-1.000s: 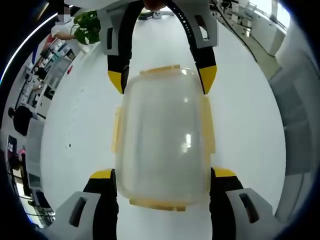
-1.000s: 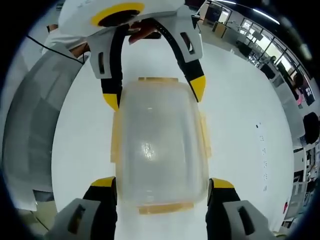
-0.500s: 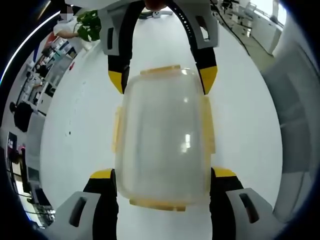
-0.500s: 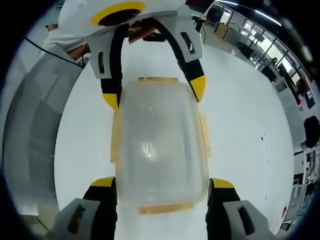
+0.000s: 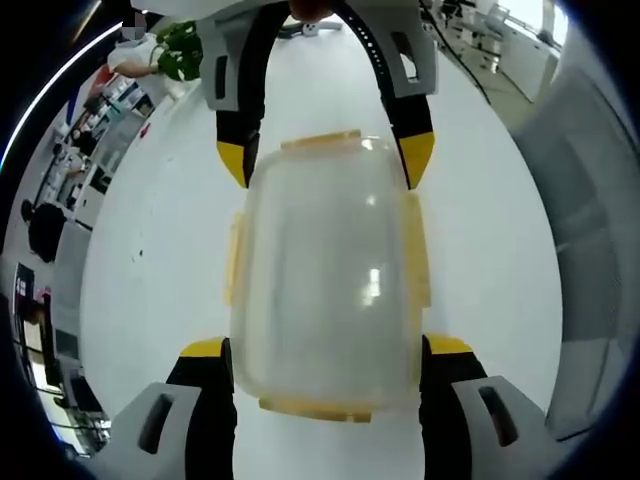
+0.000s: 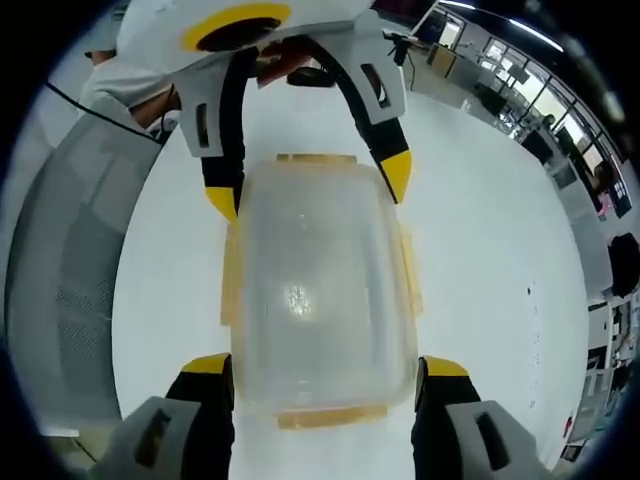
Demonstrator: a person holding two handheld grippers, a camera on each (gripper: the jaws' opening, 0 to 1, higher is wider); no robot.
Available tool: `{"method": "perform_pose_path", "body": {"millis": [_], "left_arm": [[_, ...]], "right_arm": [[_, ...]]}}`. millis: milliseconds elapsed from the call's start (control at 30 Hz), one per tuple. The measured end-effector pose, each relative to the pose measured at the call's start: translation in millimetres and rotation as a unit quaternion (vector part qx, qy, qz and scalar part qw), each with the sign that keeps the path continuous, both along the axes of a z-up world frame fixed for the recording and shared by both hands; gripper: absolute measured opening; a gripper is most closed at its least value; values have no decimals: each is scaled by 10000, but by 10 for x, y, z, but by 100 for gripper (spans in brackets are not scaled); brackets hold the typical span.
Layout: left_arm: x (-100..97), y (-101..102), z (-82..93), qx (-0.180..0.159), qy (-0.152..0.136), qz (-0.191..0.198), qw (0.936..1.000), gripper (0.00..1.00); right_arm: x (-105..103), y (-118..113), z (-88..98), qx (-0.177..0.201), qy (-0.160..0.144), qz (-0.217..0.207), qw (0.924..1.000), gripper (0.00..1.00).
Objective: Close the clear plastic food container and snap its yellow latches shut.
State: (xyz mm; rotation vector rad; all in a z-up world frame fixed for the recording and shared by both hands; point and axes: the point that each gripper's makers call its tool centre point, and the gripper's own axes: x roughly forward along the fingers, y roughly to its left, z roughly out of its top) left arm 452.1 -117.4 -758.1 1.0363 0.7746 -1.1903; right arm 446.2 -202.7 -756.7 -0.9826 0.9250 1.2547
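- Since the earlier frames only the background had drifted; the container [image 5: 325, 285] and both tools held their places.
- Left gripper [image 5: 325, 350] clenched the container's sides at frame centre; right gripper [image 6: 323, 368] clasped it likewise.
- Lid sat on; yellow latches [image 5: 232, 262] looked folded, though whether they had snapped I could not tell.
- Cloudy clear plastic, apparently empty.

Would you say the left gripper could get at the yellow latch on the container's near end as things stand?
Probably not yet. The left gripper has its tongs on either side of the container, so the near latch sits between them, low by their base. It would likely have to let go and reposition first.
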Motion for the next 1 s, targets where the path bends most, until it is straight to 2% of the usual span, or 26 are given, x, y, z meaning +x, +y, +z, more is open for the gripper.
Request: {"method": "perform_pose_path", "body": {"millis": [600, 1000], "left_arm": [[15, 293, 0, 27, -18, 42, 10000, 74], [83, 333, -4, -20, 10, 87, 10000, 75]], "right_arm": [[9, 295, 3, 15, -5, 5, 10000, 73], [73, 342, 8, 66, -4, 25, 10000, 73]]}}
